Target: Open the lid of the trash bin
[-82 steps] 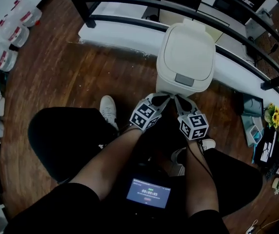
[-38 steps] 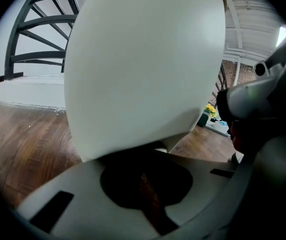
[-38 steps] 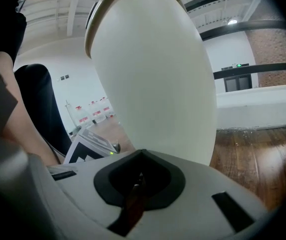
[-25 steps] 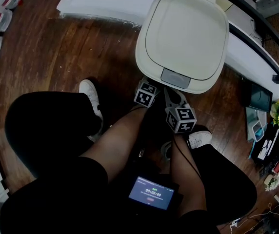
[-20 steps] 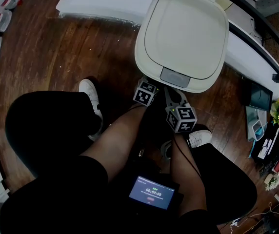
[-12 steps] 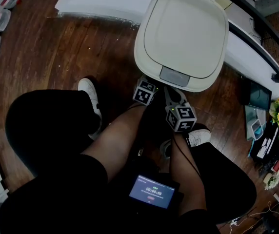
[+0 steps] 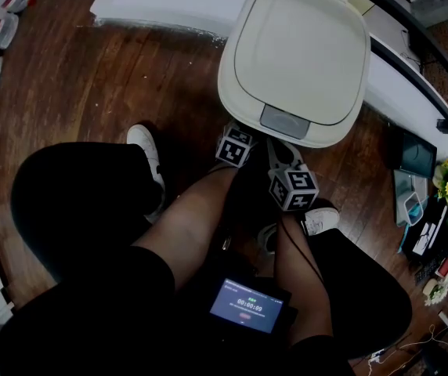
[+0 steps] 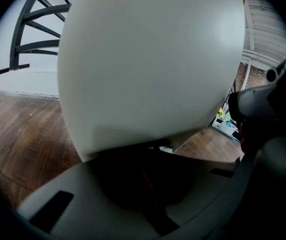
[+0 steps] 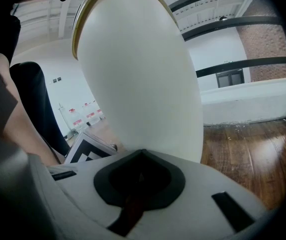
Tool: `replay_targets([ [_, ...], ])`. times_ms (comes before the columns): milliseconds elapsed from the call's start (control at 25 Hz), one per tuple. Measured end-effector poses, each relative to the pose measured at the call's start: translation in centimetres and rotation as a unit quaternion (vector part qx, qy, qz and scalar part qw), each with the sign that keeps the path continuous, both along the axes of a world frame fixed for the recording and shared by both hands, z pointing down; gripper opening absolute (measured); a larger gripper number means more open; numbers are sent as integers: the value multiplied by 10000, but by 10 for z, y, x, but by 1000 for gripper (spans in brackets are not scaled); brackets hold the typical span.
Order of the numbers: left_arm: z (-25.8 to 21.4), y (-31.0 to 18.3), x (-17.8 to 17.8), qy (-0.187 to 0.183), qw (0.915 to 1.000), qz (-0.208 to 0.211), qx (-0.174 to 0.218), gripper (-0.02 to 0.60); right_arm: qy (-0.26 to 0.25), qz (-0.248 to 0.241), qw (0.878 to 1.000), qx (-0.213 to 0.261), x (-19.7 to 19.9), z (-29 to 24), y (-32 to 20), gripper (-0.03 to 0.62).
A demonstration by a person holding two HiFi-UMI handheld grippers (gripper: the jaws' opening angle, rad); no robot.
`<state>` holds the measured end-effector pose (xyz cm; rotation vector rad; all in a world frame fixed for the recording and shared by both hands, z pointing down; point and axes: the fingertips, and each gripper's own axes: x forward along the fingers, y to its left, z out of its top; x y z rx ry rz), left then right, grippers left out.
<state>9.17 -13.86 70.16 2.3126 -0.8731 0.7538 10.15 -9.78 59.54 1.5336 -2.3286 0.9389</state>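
A cream-white trash bin stands on the wood floor with its lid down and a grey push tab at its near edge. My left gripper sits just below the lid's front rim, left of the tab, its tips hidden under the rim. My right gripper is beside it, below the tab. In the left gripper view the bin's wall fills the frame right ahead of the left gripper, which is shut. The right gripper is shut too, close against the bin.
A white ledge with a dark railing runs behind the bin. The person's legs and white shoes are close below the grippers. A small screen rests on the lap. Clutter and a dark box lie at the right.
Since 3.3 s ago the view has closed in on the bin and both grippers have come up under its front rim. Over the last second they have hardly moved.
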Motion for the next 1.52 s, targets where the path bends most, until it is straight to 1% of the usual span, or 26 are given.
replay_targets([
  [160, 2, -1, -1, -42, 9999, -32, -89, 35, -51, 11, 10000, 21, -1, 1, -1, 5],
  [360, 5, 0, -2, -44, 9999, -67, -119, 35, -21, 37, 10000, 12, 1, 2, -1, 5],
  [520, 6, 1, -1, -65, 9999, -62, -136, 35, -115, 64, 9999, 23, 1, 2, -1, 5],
  [640, 7, 0, -2, -129, 9998, -54, -109, 35, -13, 31, 10000, 9, 2, 2, -1, 5],
  [800, 8, 2, -1, -150, 9997, -32, -185, 35, -172, 33, 9998, 44, -1, 0, -1, 5],
  [880, 10, 1, -2, -181, 9996, -27, -206, 35, -90, 18, 10000, 10, -1, 1, -1, 5],
  [1000, 17, 1, -5, -274, 9993, -57, -227, 35, -113, 41, 9999, -13, 0, 4, 0, 5],
  [1080, 22, 2, -7, -317, 9990, -75, -309, 34, -84, 33, 10000, -7, 0, 3, 0, 5],
  [1160, 23, 2, -6, -245, 9990, -75, -354, 34, -73, 33, 10000, -6, 1, 3, -1, 5],
  [1280, 19, 1, -1, -132, 9994, -60, -308, 34, -41, 46, 10000, 25, 3, 3, -2, 5],
  [1520, 22, 0, -1, -152, 9994, -75, -306, 34, -87, 84, 9999, -27, 5, 5, -3, 5],
])
